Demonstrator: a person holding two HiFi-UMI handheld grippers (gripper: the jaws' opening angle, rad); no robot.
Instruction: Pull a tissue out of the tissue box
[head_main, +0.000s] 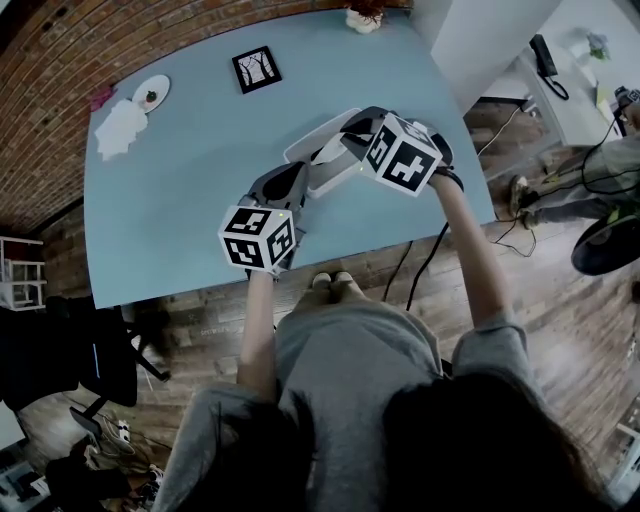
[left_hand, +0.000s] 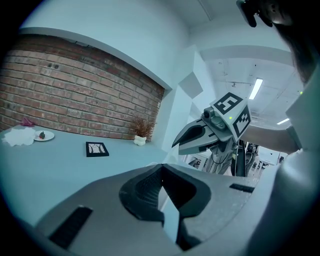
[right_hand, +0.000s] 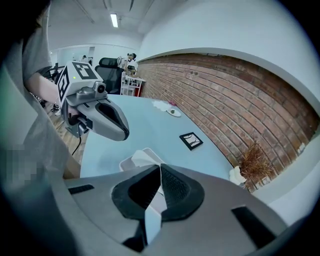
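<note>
A pale blue table (head_main: 180, 180) stands against a brick wall (head_main: 60, 60). On it sit a black-framed picture (head_main: 256, 69), a small plate (head_main: 151, 93) beside crumpled white paper (head_main: 121, 130), and a potted dried plant (head_main: 363, 17).

Open tabletop (head_main: 180, 190) spreads left of tissue box (head_main: 302, 147); picture frame (head_main: 257, 69), seemingly flat, lies beyond.

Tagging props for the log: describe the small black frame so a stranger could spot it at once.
Start at the blue table, along its far edge by the brick wall. The frame lies flat there, between the white plate on its left and the dry plant at the right corner. It is the only dark, square thing there, with a pale picture inside.
</note>
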